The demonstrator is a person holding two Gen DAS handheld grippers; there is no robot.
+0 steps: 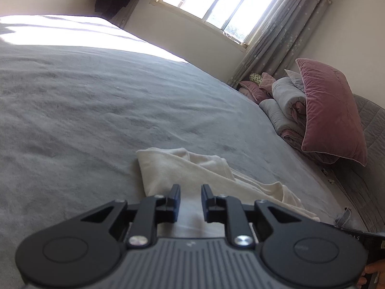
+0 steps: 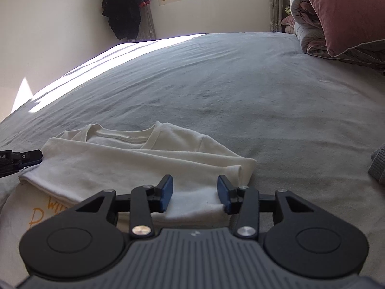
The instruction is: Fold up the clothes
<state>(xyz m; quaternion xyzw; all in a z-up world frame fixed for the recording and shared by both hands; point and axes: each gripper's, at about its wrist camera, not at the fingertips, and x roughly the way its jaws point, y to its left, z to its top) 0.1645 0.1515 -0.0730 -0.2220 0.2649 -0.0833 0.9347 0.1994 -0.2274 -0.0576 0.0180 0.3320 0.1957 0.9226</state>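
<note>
Cream shirt lies part-folded on the grey bed, both tongs apart above it.

Grey bed with cream T-shirt, pink pillow, rolled quilts

Left tongs: pointing forward and downward, jaws parted by a narrow gap; no pinch can be made out in its own view.
Left tongs, other view: dark tip enters from the left edge.
Right tongs: angled downward, blue pads standing well apart, nothing pressed between them.
Person's fingers: visible at the lower right corner behind the left tongs.
</note>
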